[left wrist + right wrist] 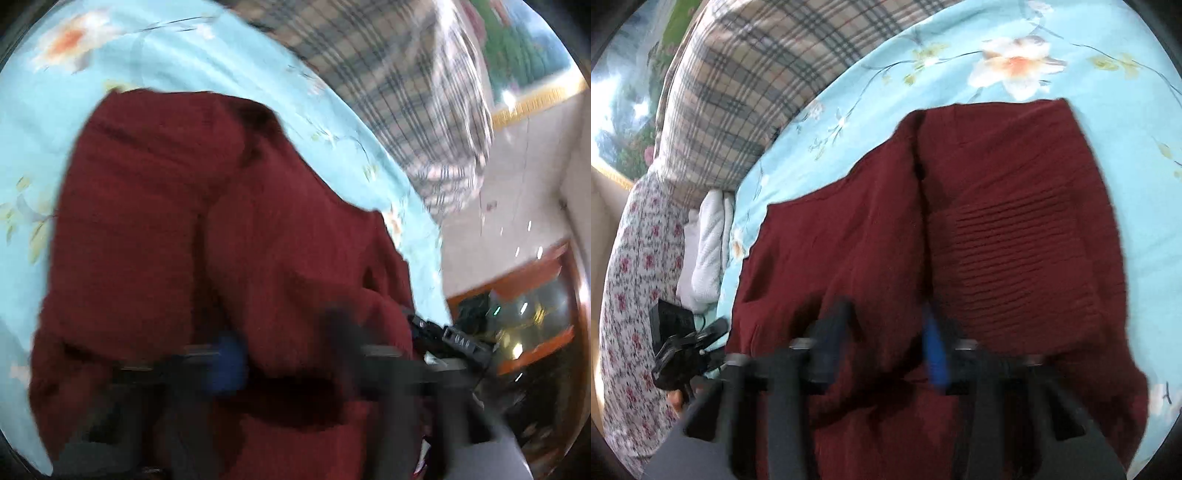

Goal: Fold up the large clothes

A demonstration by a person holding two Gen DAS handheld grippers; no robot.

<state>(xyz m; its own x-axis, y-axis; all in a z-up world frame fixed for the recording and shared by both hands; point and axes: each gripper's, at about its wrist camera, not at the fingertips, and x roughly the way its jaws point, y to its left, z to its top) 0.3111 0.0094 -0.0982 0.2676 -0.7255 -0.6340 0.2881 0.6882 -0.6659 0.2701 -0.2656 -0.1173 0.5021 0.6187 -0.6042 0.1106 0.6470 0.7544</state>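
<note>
Two grippers work a dark red garment (979,229) spread on a light blue floral bedsheet (923,74). In the right wrist view the right gripper (882,332) has its jaws parted, the fingers pressed against the cloth near the central seam; whether cloth is pinched I cannot tell through the blur. In the left wrist view the left gripper (284,354) is likewise spread, blue pad at 8 o'clock, red fabric bunched between and over its fingers (229,362), with the garment (177,206) filling the middle. Only the right view shows a white towel (709,243) and a flowered cloth (635,266) at 9 o'clock. A plaid pillow (753,81) lies at 11 o'clock. Only the left view shows wooden furniture (535,295) at 4 o'clock.
</note>
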